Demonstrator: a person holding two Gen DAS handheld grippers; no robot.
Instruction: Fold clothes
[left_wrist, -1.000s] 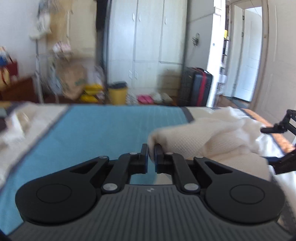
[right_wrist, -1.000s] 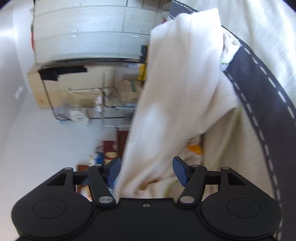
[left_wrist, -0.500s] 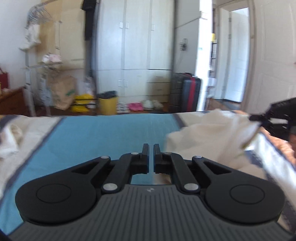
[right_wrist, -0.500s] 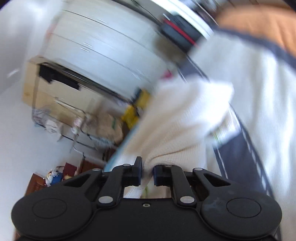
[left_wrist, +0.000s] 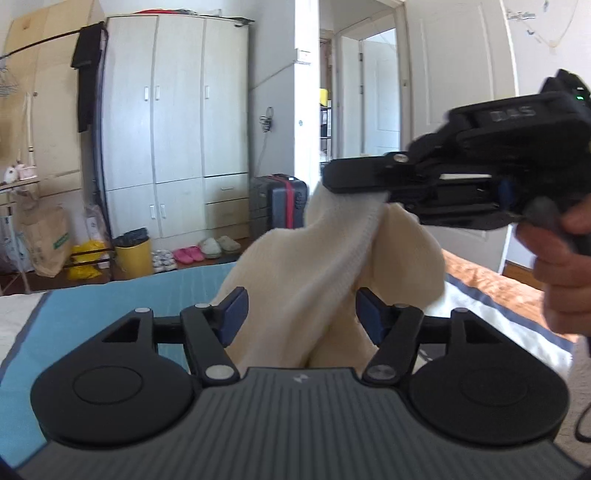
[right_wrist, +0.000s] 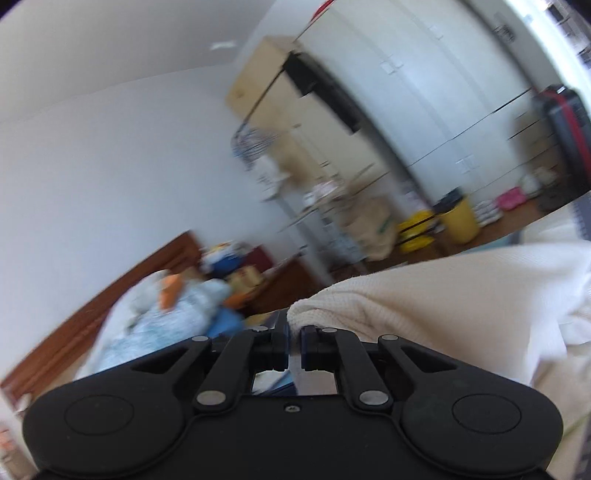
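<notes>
Here, in the left wrist view, we see the left gripper (left_wrist: 301, 314) opening, pads clear of the cream garment (left_wrist: 325, 266) hanging between them over the blue sheet (left_wrist: 110, 306); the right gripper (left_wrist: 332, 181), far right, pinches its top edge. In the right wrist view, its jaws are closing on the cloth

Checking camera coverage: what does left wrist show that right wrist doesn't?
Left wrist only: the right gripper from outside, the hand holding it, the left gripper with jaws opening around hanging cloth, the blue sheet, the doorway.
Right wrist only: a wooden headboard, heaped bedding.
Both: the cream garment pinched by the right gripper, the wardrobe, the yellow bin.
</notes>
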